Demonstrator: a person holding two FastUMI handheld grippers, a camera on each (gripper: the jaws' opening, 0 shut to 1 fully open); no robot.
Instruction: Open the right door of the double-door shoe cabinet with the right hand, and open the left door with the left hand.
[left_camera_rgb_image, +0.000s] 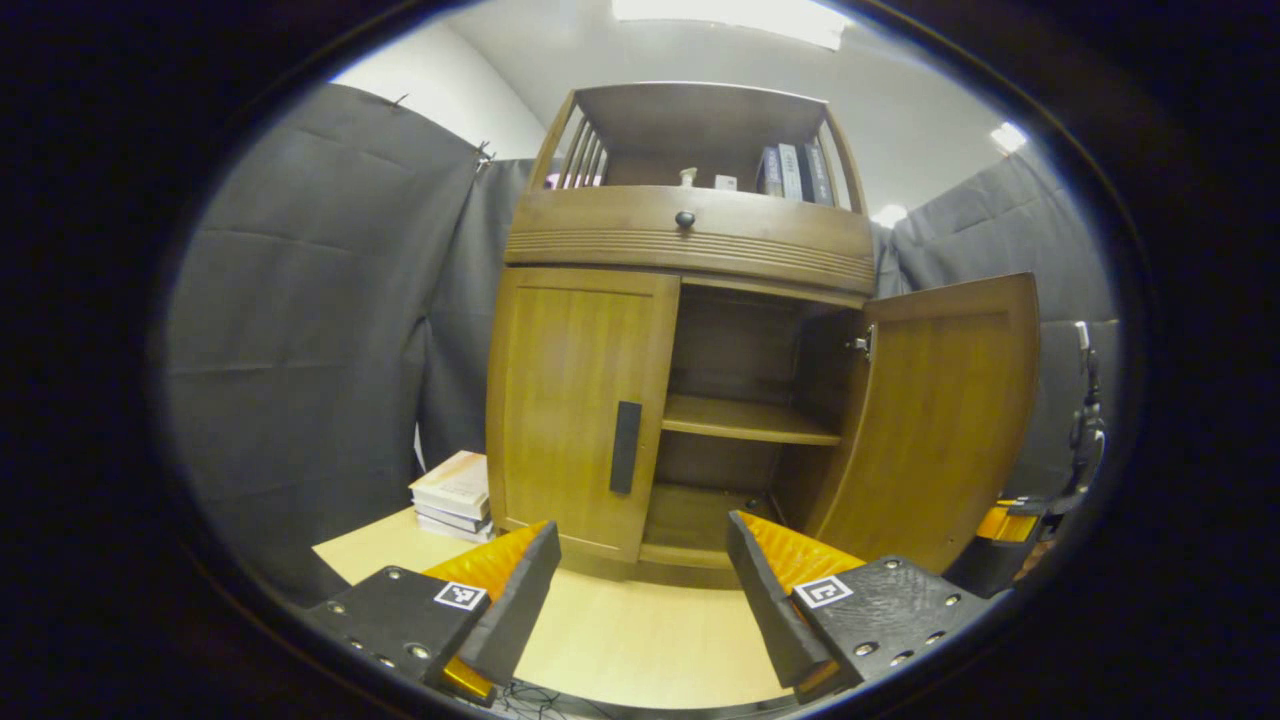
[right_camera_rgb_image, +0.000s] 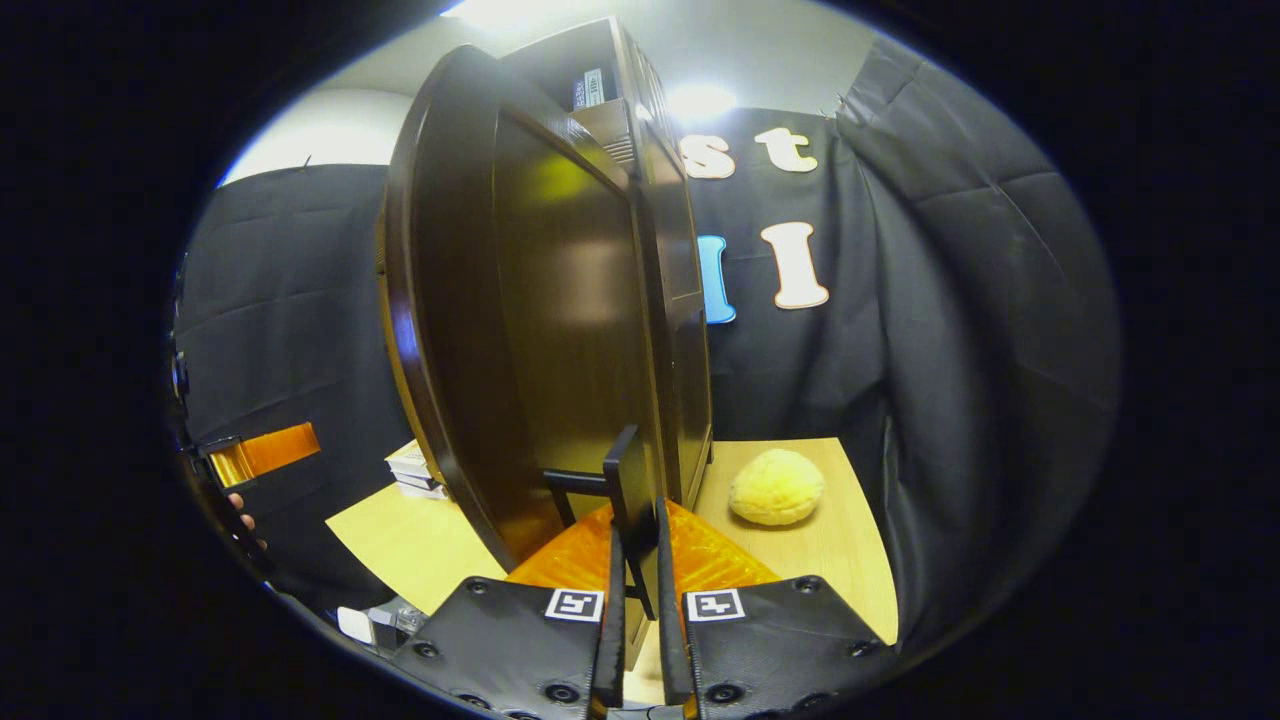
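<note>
The right gripper (right_camera_rgb_image: 635, 560) is clenched on the right door's handle (right_camera_rgb_image: 628, 480) to swing it wide, while the left gripper (left_camera_rgb_image: 640, 585), released, faces the shut left door (left_camera_rgb_image: 575, 400) of the shoe cabinet (left_camera_rgb_image: 690, 245).

A stack of books (left_camera_rgb_image: 455, 495) lies on the pale tabletop (left_camera_rgb_image: 640, 640) at about eight o'clock in the left gripper view. More books (left_camera_rgb_image: 790, 172) stand upright at twelve o'clock. In the right gripper view, a yellow bun-shaped lump (right_camera_rgb_image: 777, 487) rests at five o'clock, near the black curtain (right_camera_rgb_image: 960, 350).
</note>
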